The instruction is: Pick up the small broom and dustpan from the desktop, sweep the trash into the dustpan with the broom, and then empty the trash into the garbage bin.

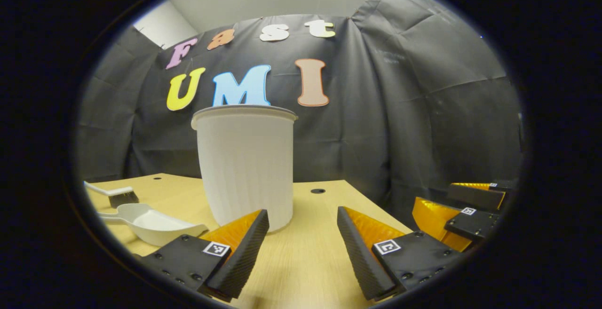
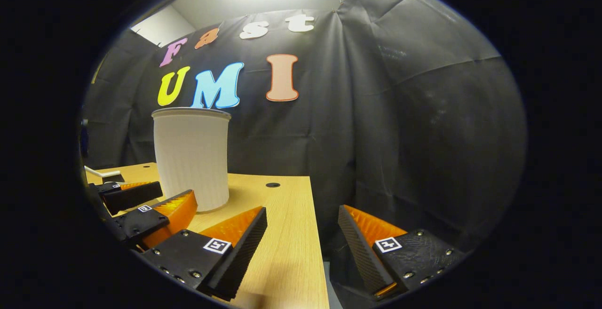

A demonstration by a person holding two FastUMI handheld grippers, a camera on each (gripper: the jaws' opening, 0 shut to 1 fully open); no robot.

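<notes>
Left gripper (image 1: 303, 233) open, empty | broom (image 1: 117, 195), dustpan (image 1: 155, 224) far left of it | right gripper (image 2: 303, 233) open, empty | bin (image 1: 245, 168) ahead

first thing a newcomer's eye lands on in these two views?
The tall white ribbed garbage bin standing upright on the wooden desktop, dead ahead of the left gripper. Next, the white dustpan and small broom lying on the desktop to the bin's left in the left gripper view, neither one held. Both grippers are open and empty; the right gripper sits at the desktop's right edge.
</notes>
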